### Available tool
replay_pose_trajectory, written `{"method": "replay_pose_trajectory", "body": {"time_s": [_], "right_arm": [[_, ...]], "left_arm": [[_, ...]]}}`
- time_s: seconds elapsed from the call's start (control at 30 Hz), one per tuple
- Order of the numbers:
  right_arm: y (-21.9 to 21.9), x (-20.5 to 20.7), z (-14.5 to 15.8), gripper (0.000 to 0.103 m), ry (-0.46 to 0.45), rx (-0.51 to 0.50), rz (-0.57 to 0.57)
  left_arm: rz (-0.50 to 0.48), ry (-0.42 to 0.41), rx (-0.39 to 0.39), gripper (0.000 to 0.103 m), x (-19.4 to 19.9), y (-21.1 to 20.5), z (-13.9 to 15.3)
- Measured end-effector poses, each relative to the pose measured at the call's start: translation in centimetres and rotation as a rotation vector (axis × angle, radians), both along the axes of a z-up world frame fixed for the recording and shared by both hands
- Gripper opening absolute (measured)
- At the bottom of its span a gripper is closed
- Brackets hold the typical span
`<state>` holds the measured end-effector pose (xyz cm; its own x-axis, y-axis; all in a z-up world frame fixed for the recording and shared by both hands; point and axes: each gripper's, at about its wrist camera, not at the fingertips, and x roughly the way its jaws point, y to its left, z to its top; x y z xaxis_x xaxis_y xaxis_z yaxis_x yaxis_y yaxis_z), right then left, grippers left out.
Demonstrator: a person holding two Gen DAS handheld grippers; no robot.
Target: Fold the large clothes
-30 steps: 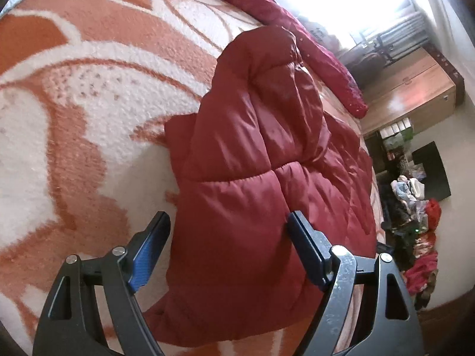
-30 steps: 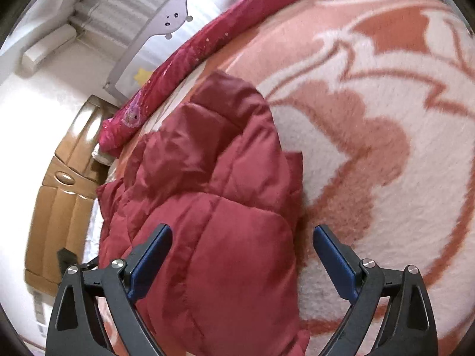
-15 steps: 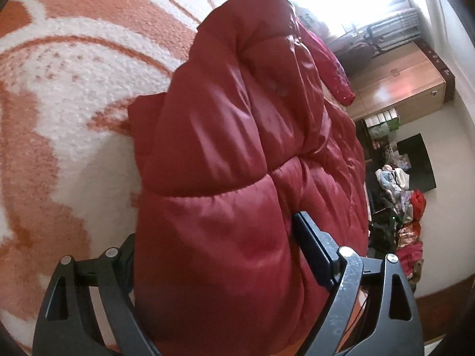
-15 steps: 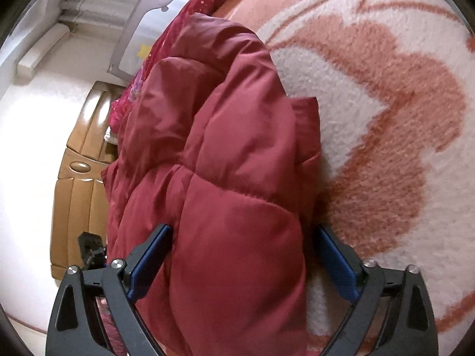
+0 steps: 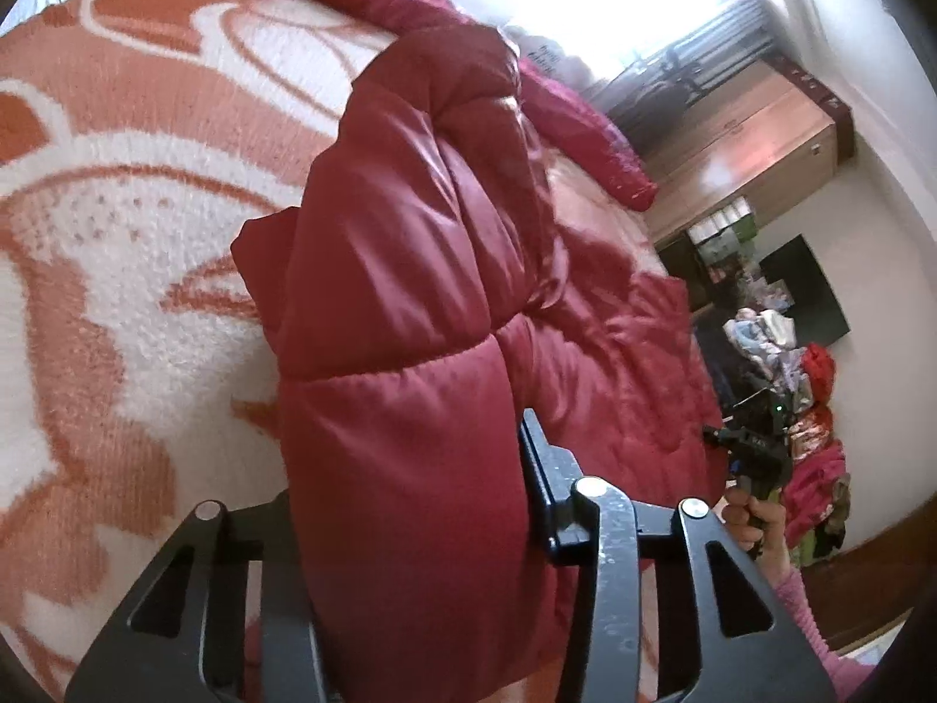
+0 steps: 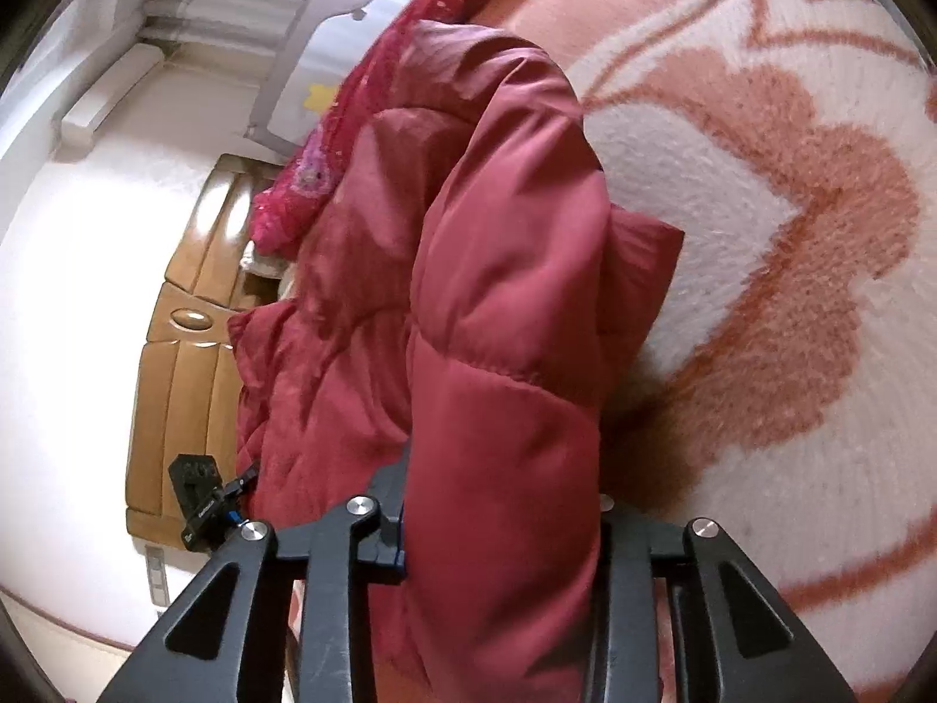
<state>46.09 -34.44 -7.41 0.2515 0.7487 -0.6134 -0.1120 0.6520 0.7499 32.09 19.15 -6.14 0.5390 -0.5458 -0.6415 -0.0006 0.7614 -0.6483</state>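
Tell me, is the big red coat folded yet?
Not yet. Done: the red puffer jacket is already doubled into a thick bundle on the orange blanket. In hand: the left gripper and right gripper each clamp its near edge. Left: carrying that edge across and laying it flat.

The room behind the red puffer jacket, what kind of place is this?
Most likely a home bedroom. The quilted red puffer jacket lies on a bed under a fluffy orange and white patterned blanket, a brown wooden wardrobe stands by the wall, and a heap of clothes sits beyond the bed.
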Motion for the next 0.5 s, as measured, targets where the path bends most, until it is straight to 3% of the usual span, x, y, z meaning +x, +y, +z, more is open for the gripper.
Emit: {"method": "replay_pose_trajectory", "body": {"time_s": [0.27,0.5], "right_arm": [[-0.4,-7.6,4.7,0.03,-0.058,0.009,0.048],[-2.0,-16.3,4.7,0.03,-0.044,0.024,0.058]], "left_arm": [[-0.034,-0.074,-0.038,0.039,-8.1,0.1,3.9],[-0.034,-0.062,-0.066,0.039,-16.4,-0.1,4.3]]}}
